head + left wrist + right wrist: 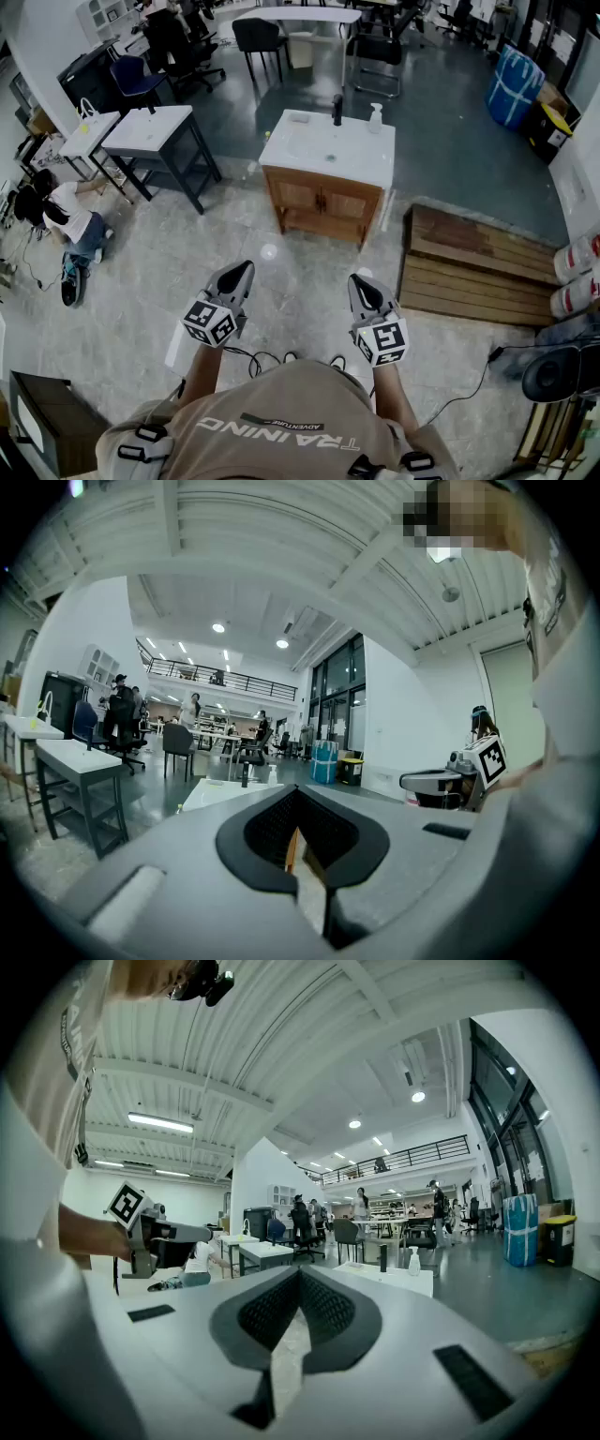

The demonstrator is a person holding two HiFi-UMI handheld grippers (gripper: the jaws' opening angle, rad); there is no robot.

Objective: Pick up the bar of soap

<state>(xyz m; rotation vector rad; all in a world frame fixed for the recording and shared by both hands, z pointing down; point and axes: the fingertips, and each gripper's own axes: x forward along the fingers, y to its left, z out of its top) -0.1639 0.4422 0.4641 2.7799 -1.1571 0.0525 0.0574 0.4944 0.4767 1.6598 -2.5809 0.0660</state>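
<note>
Bright ceiling lights, fisheye-warped dark edges

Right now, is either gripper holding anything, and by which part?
Nothing is held. The left gripper and the right gripper both have jaws together with nothing between them, well short of the sink cabinet.

**Open floor up to the vanity, clutter at its back edge**

From the left claw point(246, 269) and the right claw point(357, 279), the tiled floor point(281, 300) lies open up to the front of the vanity point(323, 202). The vanity's white worktop point(361, 159) is free along its front. At its back edge, a black tap point(337, 110) and a pump bottle point(376, 117) stand upright, near each other. Right of the vanity a raised wooden platform point(473, 267) hems the floor. Left of the vanity a dark table point(159, 136) stands apart, leaving a passable gap.
</note>
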